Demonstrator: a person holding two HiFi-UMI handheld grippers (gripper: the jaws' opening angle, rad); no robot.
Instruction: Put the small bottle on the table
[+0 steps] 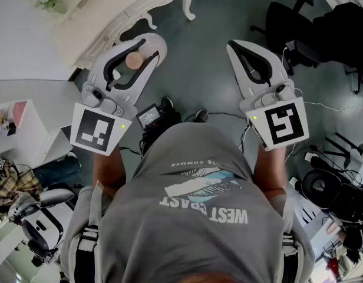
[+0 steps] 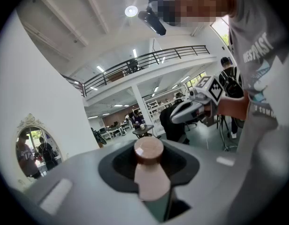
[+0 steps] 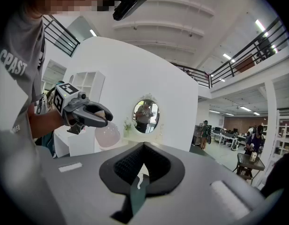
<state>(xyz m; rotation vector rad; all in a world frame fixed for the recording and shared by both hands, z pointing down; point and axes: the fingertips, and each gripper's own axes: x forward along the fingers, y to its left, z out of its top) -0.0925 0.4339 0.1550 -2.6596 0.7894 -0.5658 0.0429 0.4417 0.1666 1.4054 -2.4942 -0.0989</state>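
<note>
grey floor [image 1: 199, 58], small bottle [image 1: 134, 59], "west coast" shirt [image 1: 193, 229]

My head camera looks steeply down over the person's grey shirt [image 1: 199, 217], with the left gripper [image 1: 147, 47] at upper left of the frame and the right gripper [image 1: 237, 49] at upper right. The left gripper view sits so close behind its jaws that the small bottle [image 2: 149, 168] between them fills the lower centre. It faces out across a hall and catches the right gripper at middle right. The right gripper view, equally close, faces a white wall and catches the left gripper at its left. Both gripper views share the oval mirror [image 2: 34, 146].
</note>
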